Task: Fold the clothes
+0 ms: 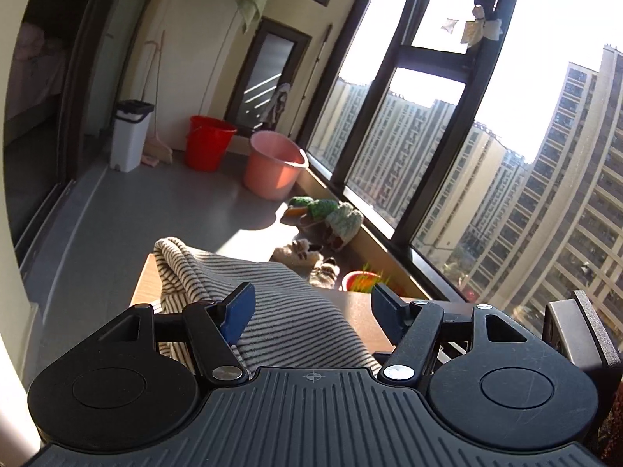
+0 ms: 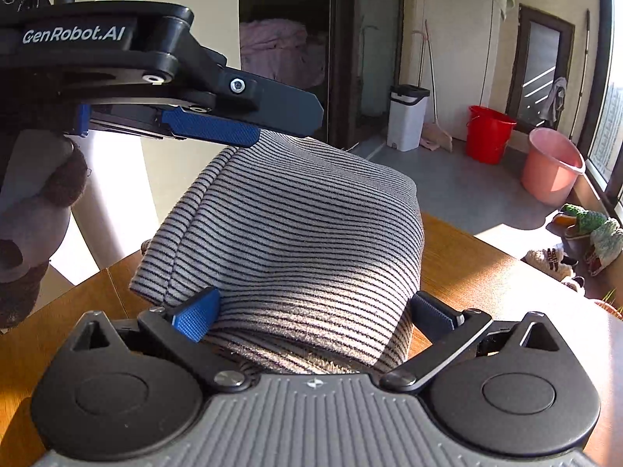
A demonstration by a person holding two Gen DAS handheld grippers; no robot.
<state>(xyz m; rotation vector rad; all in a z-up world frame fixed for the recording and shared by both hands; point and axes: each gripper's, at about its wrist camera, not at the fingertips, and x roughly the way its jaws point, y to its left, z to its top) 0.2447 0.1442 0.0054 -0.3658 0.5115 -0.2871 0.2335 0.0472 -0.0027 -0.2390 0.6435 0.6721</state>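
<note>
Grey black-striped knit garment (image 2: 288, 241), folded into a bundle, lies between the wide-apart right gripper (image 2: 315, 311) fingers (nearer); left gripper (image 1: 311, 311), also apart, sits at its far edge.

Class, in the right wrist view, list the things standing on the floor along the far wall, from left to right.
White bin → broom → red bucket → pink bucket.

Hard sunlight through window (image 1: 440, 89), blown-out sky; deep shadows, perhaps slightly soft, fisheye-bent edges
</note>
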